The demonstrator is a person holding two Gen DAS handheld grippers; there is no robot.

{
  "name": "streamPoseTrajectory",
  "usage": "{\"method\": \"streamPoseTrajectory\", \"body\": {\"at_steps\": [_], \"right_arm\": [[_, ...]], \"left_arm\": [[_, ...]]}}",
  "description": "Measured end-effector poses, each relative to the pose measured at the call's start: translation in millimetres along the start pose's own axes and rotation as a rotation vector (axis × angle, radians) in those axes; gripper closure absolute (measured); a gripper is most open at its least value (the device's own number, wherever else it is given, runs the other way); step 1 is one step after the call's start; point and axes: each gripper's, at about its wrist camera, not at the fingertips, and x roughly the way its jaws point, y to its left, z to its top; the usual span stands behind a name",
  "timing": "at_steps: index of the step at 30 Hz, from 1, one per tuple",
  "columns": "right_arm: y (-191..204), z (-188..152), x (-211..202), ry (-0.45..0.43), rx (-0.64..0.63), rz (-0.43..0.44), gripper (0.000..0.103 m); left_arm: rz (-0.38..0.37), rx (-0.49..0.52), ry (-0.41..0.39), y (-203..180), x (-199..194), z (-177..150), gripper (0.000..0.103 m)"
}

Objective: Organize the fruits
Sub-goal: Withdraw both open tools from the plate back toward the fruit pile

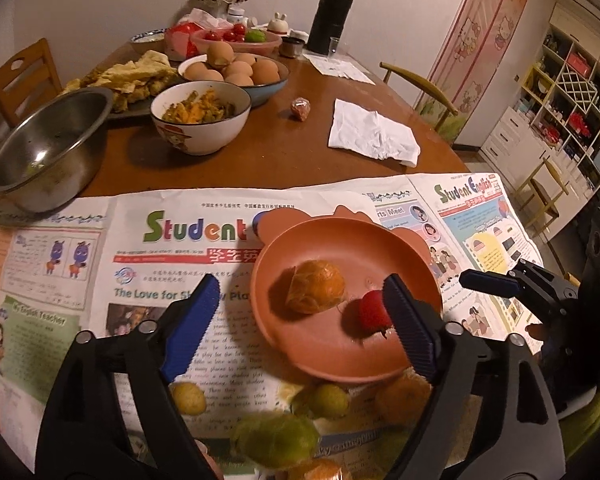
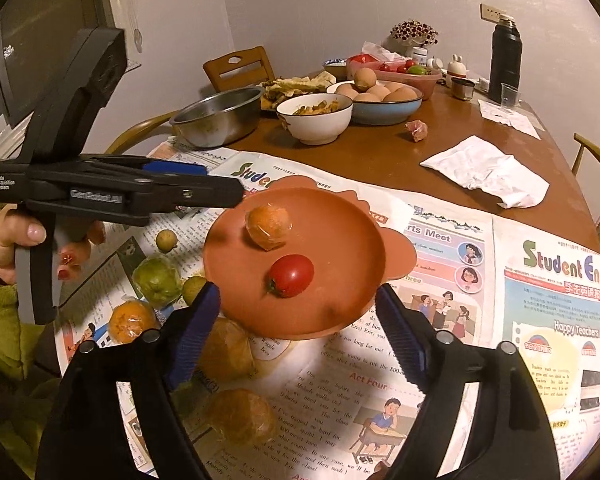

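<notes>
The counter (image 2: 380,152) carried newspaper and an orange plate (image 2: 340,240) already holding a wrapped mandarin (image 2: 268,226) and a cherry tomato (image 2: 291,275). The loose fruits still to move (a green one (image 2: 158,280), another wrapped mandarin (image 2: 242,414)) lay on the paper at the plate's near edge, under both tools. The left tool (image 1: 302,326) and right tool (image 2: 298,334) were both spread and empty, each about equally near.
</notes>
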Motion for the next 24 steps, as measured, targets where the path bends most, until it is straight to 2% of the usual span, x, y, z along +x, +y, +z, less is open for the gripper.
{"method": "streamPoseTrajectory", "body": {"at_steps": [10, 24], "right_arm": [[10.9, -0.7, -11.8, -0.025, -0.012, 0.001, 0.016], [24.5, -1.1, -28.1, -0.056, -0.037, 0.003, 0.013]], "left_arm": [[0.037, -0.027, -0.069, 9.3, -32.2, -7.3, 0.010], [0.061, -0.060, -0.133, 18.3, -64.0, -18.3, 0.010]]}}
